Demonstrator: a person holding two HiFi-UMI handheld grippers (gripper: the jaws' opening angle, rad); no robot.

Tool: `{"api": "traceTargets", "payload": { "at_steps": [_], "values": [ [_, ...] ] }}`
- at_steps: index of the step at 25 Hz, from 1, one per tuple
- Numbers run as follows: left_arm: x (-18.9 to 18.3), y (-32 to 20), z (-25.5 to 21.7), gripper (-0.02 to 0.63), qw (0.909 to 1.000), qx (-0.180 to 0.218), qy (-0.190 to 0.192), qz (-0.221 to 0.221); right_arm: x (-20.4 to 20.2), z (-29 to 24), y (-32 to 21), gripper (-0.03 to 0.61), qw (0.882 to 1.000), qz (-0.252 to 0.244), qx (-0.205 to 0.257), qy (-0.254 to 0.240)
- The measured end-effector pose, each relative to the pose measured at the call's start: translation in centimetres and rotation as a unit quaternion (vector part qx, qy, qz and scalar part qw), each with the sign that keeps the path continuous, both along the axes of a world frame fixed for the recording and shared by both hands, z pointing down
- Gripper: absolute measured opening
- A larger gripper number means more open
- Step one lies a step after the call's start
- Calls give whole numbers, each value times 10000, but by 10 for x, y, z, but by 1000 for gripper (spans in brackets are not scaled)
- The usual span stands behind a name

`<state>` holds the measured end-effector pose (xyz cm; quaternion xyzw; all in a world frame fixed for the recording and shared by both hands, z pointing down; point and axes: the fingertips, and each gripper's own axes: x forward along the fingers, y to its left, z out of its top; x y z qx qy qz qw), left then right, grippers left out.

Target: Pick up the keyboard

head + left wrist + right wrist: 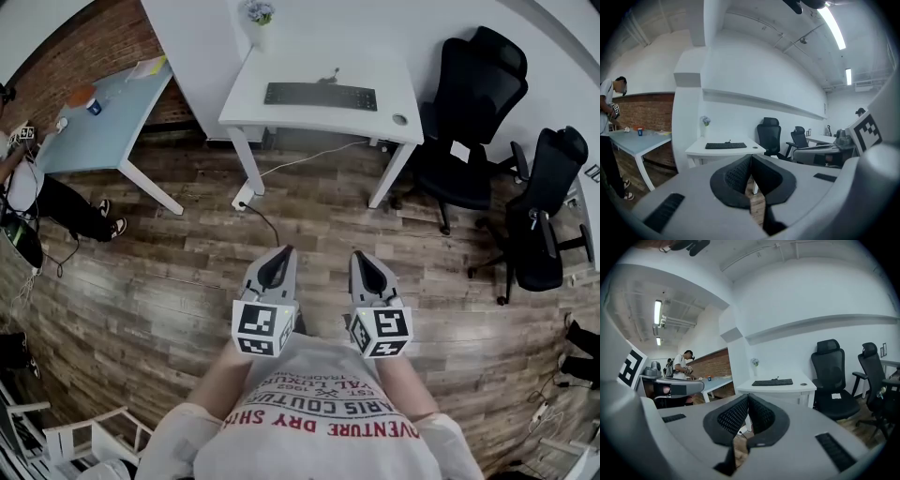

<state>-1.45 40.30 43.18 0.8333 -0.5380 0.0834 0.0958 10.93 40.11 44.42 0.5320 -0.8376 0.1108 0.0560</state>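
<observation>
One keyboard (321, 95), black, flat and oblong, lies along the middle of one white rectangular desk (384, 75). It is at 12 o'clock from the two grippers and well apart from them. Two smaller things share the desktop: one round disc (400, 119) at the keyboard's 4 o'clock and one vase (258, 19) of flowers at its 11 o'clock.

There are two black high-backed chairs. One chair (473, 98) stands just beside the desk at 3 o'clock, and a second chair (544, 202) stands at 4 o'clock. One table (103, 127) with a pale blue top stands at 9 o'clock and bears one cup (87, 98). The floor (169, 281) is brown-grey wood plank.

The left gripper (751, 157) and right gripper (747, 397) are smooth grey shells with black ribbed pads. Each has its jaws pressed together with nothing between them.
</observation>
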Motion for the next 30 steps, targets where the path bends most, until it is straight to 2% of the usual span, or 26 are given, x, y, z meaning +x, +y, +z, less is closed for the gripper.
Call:
{"api": "traceTargets", "payload": {
  "at_steps": [9,21,26,30],
  "values": [
    [-23,-97,3,26,9997,60,166,195,-13,7,-90,25,9989,429,-78,154],
    [-101,-282,-12,26,9988,102,162,452,-79,-3,-265,25,9964,839,-110,90],
    [-127,-336,-7,26,9989,47,130,441,-94,3,-318,25,9947,984,-305,-31],
    [-135,-365,2,26,9989,-50,207,413,-96,10,-344,25,9939,1029,-398,68]
  ]
}}
